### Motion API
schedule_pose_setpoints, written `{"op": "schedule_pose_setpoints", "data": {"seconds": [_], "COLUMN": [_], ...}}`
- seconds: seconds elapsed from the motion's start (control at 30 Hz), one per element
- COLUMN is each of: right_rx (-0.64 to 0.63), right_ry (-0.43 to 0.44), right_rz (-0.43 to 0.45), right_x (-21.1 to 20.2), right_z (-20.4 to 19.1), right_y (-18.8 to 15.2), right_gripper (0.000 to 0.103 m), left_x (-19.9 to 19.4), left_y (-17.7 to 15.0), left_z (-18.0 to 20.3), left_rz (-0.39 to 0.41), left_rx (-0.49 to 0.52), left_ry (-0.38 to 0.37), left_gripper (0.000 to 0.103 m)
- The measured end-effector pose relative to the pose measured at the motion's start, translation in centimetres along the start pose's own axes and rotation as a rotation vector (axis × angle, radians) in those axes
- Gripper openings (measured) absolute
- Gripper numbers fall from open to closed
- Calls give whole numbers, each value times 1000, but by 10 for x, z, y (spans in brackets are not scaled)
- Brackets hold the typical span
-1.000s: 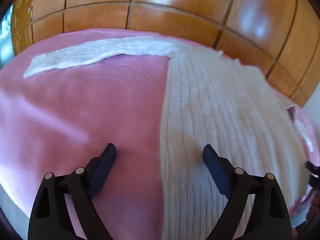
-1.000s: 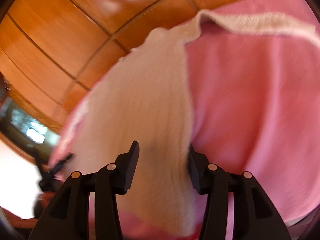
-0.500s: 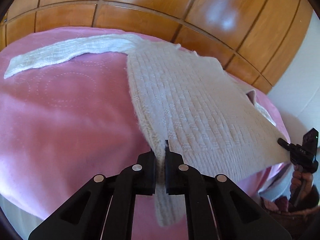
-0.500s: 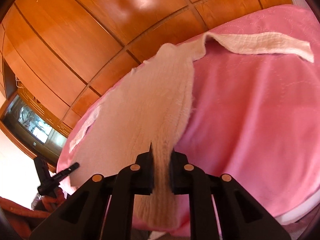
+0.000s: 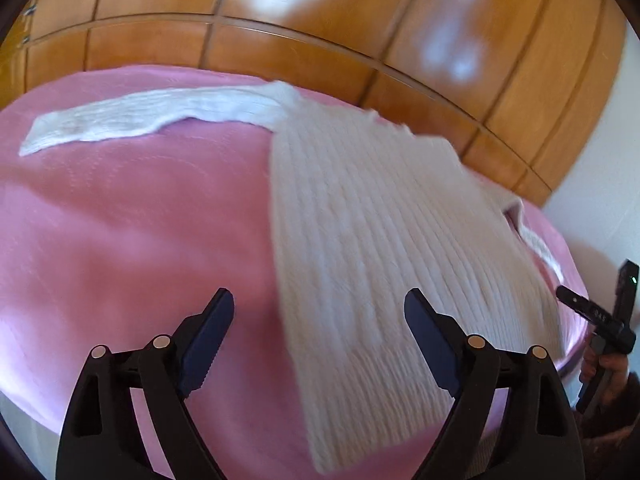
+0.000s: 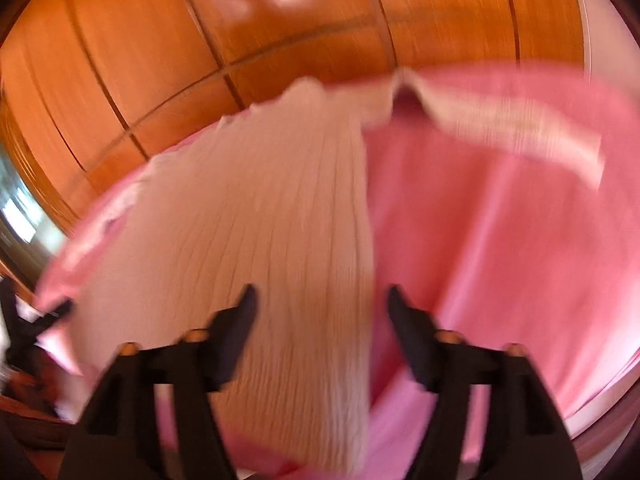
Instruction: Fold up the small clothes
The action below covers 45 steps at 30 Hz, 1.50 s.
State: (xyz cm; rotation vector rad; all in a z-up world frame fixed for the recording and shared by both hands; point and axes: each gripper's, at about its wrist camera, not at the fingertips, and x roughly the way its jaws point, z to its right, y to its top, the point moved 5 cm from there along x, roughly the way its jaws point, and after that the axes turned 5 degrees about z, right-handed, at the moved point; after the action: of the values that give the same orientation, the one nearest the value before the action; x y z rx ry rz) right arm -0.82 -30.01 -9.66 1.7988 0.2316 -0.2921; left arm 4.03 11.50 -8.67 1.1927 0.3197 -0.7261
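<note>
A white ribbed knit sweater [image 5: 372,232] lies flat on a pink blanket [image 5: 132,240], one sleeve [image 5: 140,116] stretched out to the left. My left gripper [image 5: 319,320] is open above the sweater's bottom left hem edge and holds nothing. In the right wrist view, which is blurred, the same sweater [image 6: 260,220] lies on the pink blanket [image 6: 500,248], its sleeve [image 6: 520,132] reaching right. My right gripper [image 6: 322,312] is open over the hem's right edge. It also shows at the right edge of the left wrist view [image 5: 600,320].
A glossy wooden panelled wall [image 5: 320,20] rises behind the bed. A white wall [image 5: 600,160] stands at the right. The blanket's front edge [image 5: 24,408] drops off close to my grippers. A bright window [image 6: 18,216] shows at the far left of the right wrist view.
Half a second ago both grippers were shut on the sweater's hem and held it lifted. Both have opened, and the hem lies flat on the blanket.
</note>
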Motion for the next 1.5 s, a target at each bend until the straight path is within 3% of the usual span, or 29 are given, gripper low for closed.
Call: {"op": "schedule_pose_setpoints", "data": {"seconds": [0.07,0.1,0.2,0.37,0.43,0.5,0.63,0.83,0.9,1.0,1.03,1.07,1.33,1.5], "right_rx": [-62,-91,-113,-147,-169,-199,-196,-154,-149,-150,-152,-156,-162,-171], "right_ry": [-71,-122,-137,-194,-224,-283,-437,-425,-421,-423,-423,-427,-435,-446], "right_rz": [32,56,71,65,64,52,-38,-84,-86,-83,-84,-83,-81,-75], "right_x": [8,16,38,91,111,130,161,168,167,165,166,166,165,165], "right_z": [-9,-16,-27,-38,-42,-42,-26,-12,-11,-12,-11,-12,-16,-17], "right_y": [15,26,44,72,76,79,72,66,65,65,65,65,65,65], "right_gripper": [92,97,101,101,101,101,101,101,101,101,101,101,101,101], "left_x": [3,6,16,27,29,33,47,64,71,75,78,73,29,61], "left_y": [12,20,43,77,95,110,124,146,153,159,160,156,195,180], "left_z": [-18,-31,-75,-153,-176,-200,-237,-249,-253,-263,-267,-272,-307,-316], "left_rz": [18,32,65,128,169,184,203,214,206,174,160,151,287,152], "left_rx": [-74,-132,-297,-560,-590,-618,-708,-655,-633,-629,-641,-651,-681,-621], "left_ry": [35,54,112,203,252,349,378,439,469,506,500,482,500,519], "left_gripper": [86,86,86,86,86,86,86,86,75,35,15,7,5,5]}}
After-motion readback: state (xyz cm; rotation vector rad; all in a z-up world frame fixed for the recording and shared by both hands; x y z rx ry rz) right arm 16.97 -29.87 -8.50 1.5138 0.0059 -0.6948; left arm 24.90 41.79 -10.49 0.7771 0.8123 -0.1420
